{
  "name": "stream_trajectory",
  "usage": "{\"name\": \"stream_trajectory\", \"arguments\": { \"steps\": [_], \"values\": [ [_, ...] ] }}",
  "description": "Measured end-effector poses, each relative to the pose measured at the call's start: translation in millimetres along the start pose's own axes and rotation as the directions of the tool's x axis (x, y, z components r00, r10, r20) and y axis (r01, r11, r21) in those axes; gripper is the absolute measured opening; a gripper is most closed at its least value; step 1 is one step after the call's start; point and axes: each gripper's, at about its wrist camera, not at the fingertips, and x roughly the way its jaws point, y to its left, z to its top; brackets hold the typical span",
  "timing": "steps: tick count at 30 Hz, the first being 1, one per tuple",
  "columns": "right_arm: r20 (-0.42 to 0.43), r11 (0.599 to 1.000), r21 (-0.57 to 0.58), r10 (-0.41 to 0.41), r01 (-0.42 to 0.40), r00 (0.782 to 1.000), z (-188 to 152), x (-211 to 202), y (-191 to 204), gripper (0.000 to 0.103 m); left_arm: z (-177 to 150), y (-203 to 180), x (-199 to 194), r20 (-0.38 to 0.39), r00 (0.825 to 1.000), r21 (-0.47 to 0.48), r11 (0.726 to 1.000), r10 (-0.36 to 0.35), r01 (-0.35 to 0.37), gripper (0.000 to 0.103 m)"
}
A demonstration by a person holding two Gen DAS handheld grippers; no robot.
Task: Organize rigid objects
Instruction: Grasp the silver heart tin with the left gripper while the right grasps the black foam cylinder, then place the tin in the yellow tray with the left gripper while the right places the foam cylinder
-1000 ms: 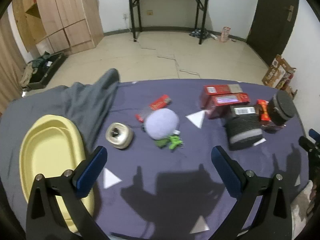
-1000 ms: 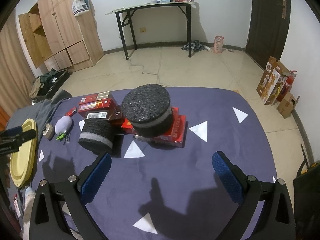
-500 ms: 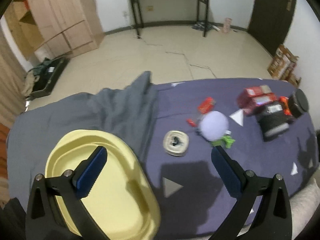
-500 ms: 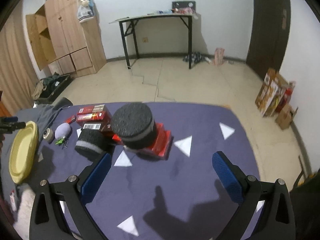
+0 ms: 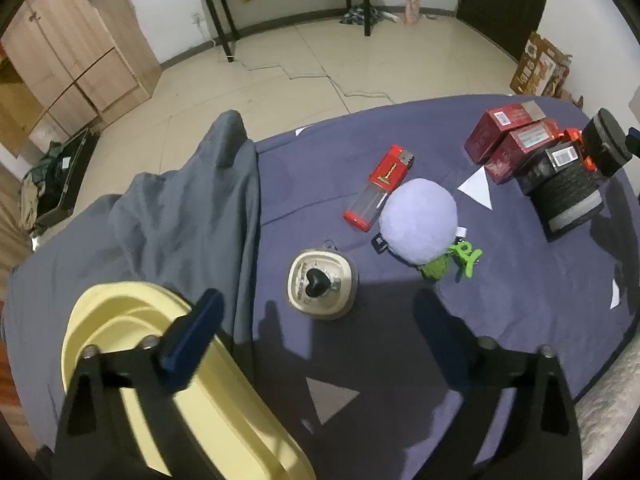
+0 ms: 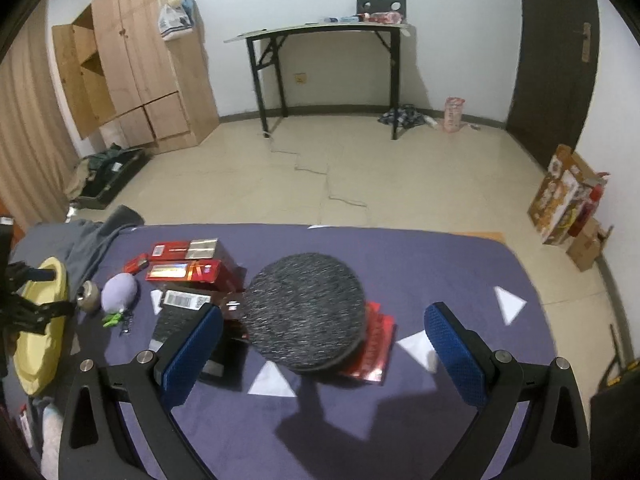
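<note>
My left gripper [image 5: 316,328] is open and empty above the purple cloth, its left finger over the yellow oval tray [image 5: 120,320]. Just ahead lie a round cream tin [image 5: 322,282], a lilac plush ball [image 5: 418,220] with a green clip [image 5: 466,258], and a red lighter [image 5: 380,188]. Red boxes [image 5: 508,132] and dark felt cylinders [image 5: 568,196] stand at the right. My right gripper [image 6: 320,344] is open and empty, its fingers either side of the big dark felt cylinder [image 6: 304,312], which sits on a flat red box [image 6: 376,352].
A grey garment [image 5: 188,208] lies bunched on the left of the cloth beside the tray. The table's far edge drops to a tiled floor. White triangles [image 6: 508,304] mark the cloth. A black folding desk [image 6: 320,36] stands at the back wall.
My left gripper has come lower and closer to the tin and plush ball. My right gripper has moved forward, so the big felt cylinder now sits between its fingers.
</note>
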Motion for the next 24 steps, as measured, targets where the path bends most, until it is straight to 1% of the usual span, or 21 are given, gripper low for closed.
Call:
{"name": "stream_trajectory", "arguments": {
  "steps": [2, 4, 5, 7, 8, 9, 10, 11, 12, 13, 14, 15, 16, 17, 19, 21, 23, 24],
  "values": [
    [0.004, 0.999, -0.035, -0.024, 0.024, 1.0, -1.3, 5.7, 4.6, 0.103, 1.4, -0.8, 3.2, 0.0, 1.0, 0.023, 1.0, 0.003, -0.003, 0.088],
    [0.01, 0.997, -0.072, -0.038, 0.039, 0.999, -1.8, 12.8, 10.9, 0.103, 2.6, -1.3, 8.0, 0.004, 1.0, 0.042, 0.999, -0.01, 0.01, 0.087],
    [0.014, 0.996, -0.083, -0.044, 0.045, 0.999, -2.3, 14.8, 13.2, 0.103, 3.0, -0.9, 11.5, -0.001, 1.0, 0.043, 0.999, -0.014, 0.014, 0.085],
    [0.015, 0.995, -0.087, -0.044, 0.045, 0.999, -3.2, 19.5, 15.5, 0.103, 2.9, -0.3, 21.3, -0.027, 1.0, 0.039, 0.999, -0.015, 0.016, 0.077],
    [0.013, 0.995, -0.084, -0.046, 0.047, 0.999, -3.6, 21.6, 15.9, 0.103, 2.5, -0.5, 25.2, -0.043, 0.999, 0.04, 0.999, -0.016, 0.018, 0.071],
    [0.01, 0.996, -0.08, -0.048, 0.049, 0.999, -4.1, 23.0, 15.6, 0.103, 2.1, -1.6, 31.2, -0.067, 0.998, 0.049, 0.999, -0.018, 0.021, 0.063],
    [0.007, 0.996, -0.076, -0.051, 0.051, 0.999, -3.9, 25.1, 15.1, 0.103, 1.8, -2.0, 35.6, -0.079, 0.997, 0.054, 0.998, -0.018, 0.023, 0.059],
    [0.008, 0.996, -0.072, -0.051, 0.052, 0.999, -3.2, 27.6, 14.8, 0.102, 2.8, -1.0, 39.3, -0.083, 0.996, 0.048, 0.998, -0.022, 0.026, 0.053],
    [0.011, 0.996, -0.066, -0.051, 0.051, 0.999, -2.5, 29.0, 14.6, 0.098, 3.7, 0.6, 42.3, -0.087, 0.996, 0.032, 0.999, -0.028, 0.031, 0.05],
    [0.009, 0.997, -0.055, -0.048, 0.048, 0.999, -2.1, 31.5, 14.1, 0.091, 4.5, 3.0, 45.8, -0.093, 0.995, 0.007, 0.999, -0.036, 0.037, 0.05],
    [-0.003, 0.998, -0.047, -0.043, 0.043, 0.999, -2.0, 34.5, 14.0, 0.086, 5.0, 5.8, 49.1, -0.097, 0.994, -0.022, 0.999, -0.051, 0.049, 0.05],
    [-0.011, 0.998, -0.045, -0.037, 0.036, 0.999, -1.8, 35.6, 13.7, 0.075, 6.0, 7.2, 50.7, -0.093, 0.994, -0.04, 0.998, -0.059, 0.055, 0.05],
    [-0.018, 0.998, -0.055, -0.029, 0.028, 0.999, -2.0, 36.8, 15.3, 0.069, 6.1, 7.8, 51.7, -0.092, 0.994, -0.053, 0.997, -0.063, 0.058, 0.05],
    [-0.015, 0.997, -0.067, -0.03, 0.029, 0.999, -1.2, 34.5, 14.9, 0.069, 6.7, 8.3, 51.2, -0.095, 0.993, -0.069, 0.996, -0.064, 0.058, 0.05],
    [0.02, 0.996, -0.086, -0.029, 0.031, 0.999, -0.8, 26.2, 14.6, 0.068, 7.1, 9.3, 45.6, -0.084, 0.994, -0.091, 0.994, -0.064, 0.056, 0.05],
    [0.061, 0.994, -0.105, -0.026, 0.033, 0.998, -0.8, 12.9, 16.4, 0.068, 7.5, 10.9, 36.7, -0.053, 0.997, -0.105, 0.993, -0.056, 0.05, 0.05],
    [0.117, 0.988, -0.15, -0.017, 0.035, 0.993, 0.8, -7.8, 24.5, 0.068, 5.3, 17.0, 14.9, -0.012, 0.998, -0.131, 0.989, -0.068, 0.066, 0.05],
    [0.146, 0.982, -0.186, 0.003, 0.024, 0.989, 2.0, -19.2, 32.2, 0.068, 0.8, 23.6, 0.9, 0.011, 0.996, -0.143, 0.986, -0.084, 0.084, 0.05]
  ]
}}
